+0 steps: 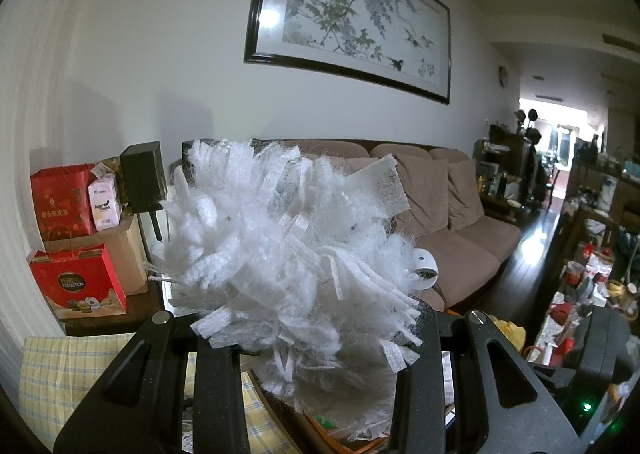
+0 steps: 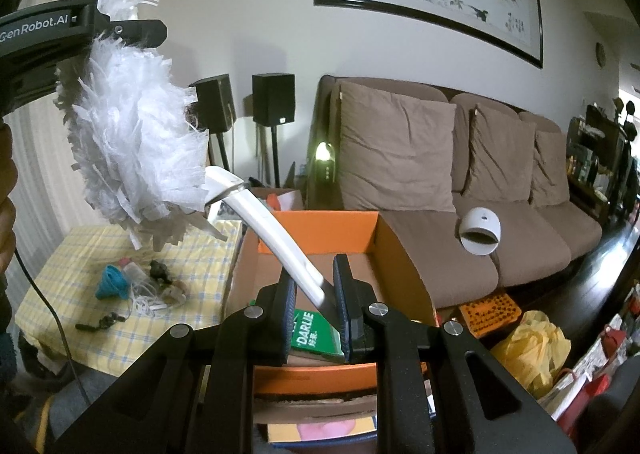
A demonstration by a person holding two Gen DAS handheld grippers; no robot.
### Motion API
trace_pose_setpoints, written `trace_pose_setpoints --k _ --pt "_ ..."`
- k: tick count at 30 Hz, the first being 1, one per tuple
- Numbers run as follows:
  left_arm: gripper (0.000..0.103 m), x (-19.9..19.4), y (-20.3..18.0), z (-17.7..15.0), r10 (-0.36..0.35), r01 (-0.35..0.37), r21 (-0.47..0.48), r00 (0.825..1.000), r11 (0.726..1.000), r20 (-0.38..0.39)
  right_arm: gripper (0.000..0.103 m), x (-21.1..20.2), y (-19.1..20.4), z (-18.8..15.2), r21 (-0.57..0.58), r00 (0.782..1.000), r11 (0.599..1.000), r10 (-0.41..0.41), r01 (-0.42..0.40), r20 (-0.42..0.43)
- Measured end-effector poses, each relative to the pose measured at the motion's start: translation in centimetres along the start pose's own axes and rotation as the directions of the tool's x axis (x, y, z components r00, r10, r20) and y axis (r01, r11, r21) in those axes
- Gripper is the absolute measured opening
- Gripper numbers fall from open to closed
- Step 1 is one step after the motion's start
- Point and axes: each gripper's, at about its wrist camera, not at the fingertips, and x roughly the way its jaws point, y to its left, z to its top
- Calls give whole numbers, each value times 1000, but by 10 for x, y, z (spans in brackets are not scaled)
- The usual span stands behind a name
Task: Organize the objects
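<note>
A duster is held up between both grippers. Its fluffy white head point(image 1: 280, 246) fills the left wrist view, and my left gripper point(image 1: 316, 338) is shut on it, strips spilling over both fingers. In the right wrist view the head point(image 2: 136, 141) hangs at the upper left, with one left finger point(image 2: 136, 29) across its top. The curved white handle point(image 2: 280, 230) slopes down to my right gripper point(image 2: 316, 282), which is shut on the handle's end. Below it sits an open orange box point(image 2: 400, 254) holding a green Darlie carton point(image 2: 312, 334).
A yellow checked cloth point(image 2: 80, 294) at the left carries a blue funnel-like piece point(image 2: 114, 282), earphones and small clutter. A brown sofa point(image 2: 520, 254) behind bears a white round device point(image 2: 480, 232). Speakers point(image 2: 274, 97), red gift bags point(image 1: 76, 286) and a yellow bag point(image 2: 532, 346) crowd the floor.
</note>
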Motion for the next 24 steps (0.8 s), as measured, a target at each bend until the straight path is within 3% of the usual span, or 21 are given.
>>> trace_pose_setpoints --k 24 --pt "32 29 -18 -13 -4 4 14 1000 1000 24 15 15 -2 -9 -30 998 999 -43 42 -43"
